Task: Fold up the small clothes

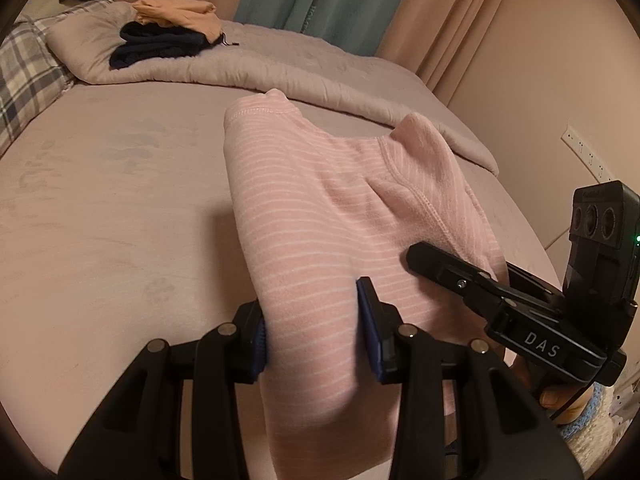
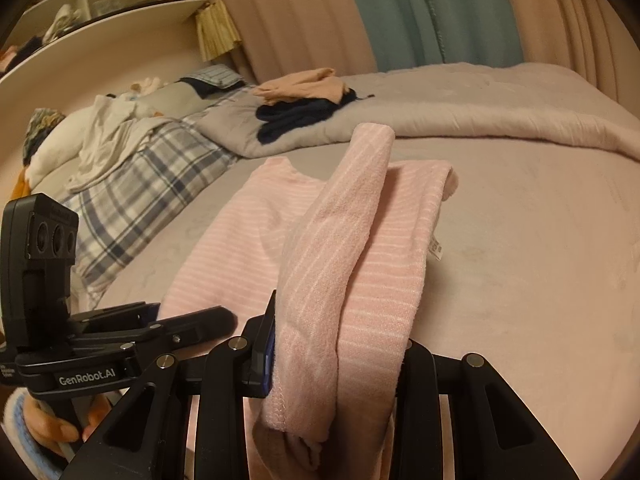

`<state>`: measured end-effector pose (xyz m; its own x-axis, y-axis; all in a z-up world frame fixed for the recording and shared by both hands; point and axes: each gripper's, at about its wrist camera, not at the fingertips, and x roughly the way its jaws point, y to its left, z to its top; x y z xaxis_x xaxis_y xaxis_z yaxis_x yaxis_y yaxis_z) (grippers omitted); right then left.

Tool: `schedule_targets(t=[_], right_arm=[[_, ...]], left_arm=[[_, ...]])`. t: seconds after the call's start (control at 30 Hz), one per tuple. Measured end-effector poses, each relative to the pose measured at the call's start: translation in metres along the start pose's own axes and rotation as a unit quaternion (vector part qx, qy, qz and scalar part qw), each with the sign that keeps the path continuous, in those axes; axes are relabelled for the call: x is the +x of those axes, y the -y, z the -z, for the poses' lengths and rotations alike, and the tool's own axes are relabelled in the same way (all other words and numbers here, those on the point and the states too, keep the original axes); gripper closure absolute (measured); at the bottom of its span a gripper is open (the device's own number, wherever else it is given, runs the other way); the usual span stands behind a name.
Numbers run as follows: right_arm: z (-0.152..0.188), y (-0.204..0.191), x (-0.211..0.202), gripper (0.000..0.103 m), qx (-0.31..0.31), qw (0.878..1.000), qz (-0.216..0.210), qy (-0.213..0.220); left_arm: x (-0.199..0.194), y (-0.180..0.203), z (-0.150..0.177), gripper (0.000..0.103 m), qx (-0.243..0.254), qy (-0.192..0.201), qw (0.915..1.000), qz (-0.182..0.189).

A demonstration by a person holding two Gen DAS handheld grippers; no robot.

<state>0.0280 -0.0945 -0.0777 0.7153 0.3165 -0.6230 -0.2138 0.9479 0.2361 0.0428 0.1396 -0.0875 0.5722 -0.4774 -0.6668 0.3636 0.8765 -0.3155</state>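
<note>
Pink striped garment lies on bed sheet, near edge lifted; we see left gripper clamped on its near left fold, right gripper pinching bunched right fold; behind, folded dark and peach clothes rest on grey duvet

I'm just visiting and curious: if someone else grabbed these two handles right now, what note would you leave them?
Left gripper: fabric of the pink striped garment sits between its fingers.
Right gripper: shut on a bunched fold of the same garment.
The garment's far end lies on the bed; the near end is lifted.
Folded orange and dark clothes sit stacked on the duvet.
Left to do: finish the fold, lay it flat, stack it.
</note>
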Motion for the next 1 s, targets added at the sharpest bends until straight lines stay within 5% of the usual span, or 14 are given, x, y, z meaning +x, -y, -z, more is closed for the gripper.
schedule_targets(t=[0.5,1.0], right_arm=[[-0.013,-0.028,-0.005,0.068,-0.042,0.999,-0.012,0.025],[-0.030,-0.031,0.023,0.068,-0.057,0.998,-0.013,0.027]], left_arm=[[-0.032,-0.011,-0.007,0.064,0.001,0.038,0.9992,-0.013],[-0.002,-0.034,-0.035,0.064,0.002,0.038,0.9989,-0.029]])
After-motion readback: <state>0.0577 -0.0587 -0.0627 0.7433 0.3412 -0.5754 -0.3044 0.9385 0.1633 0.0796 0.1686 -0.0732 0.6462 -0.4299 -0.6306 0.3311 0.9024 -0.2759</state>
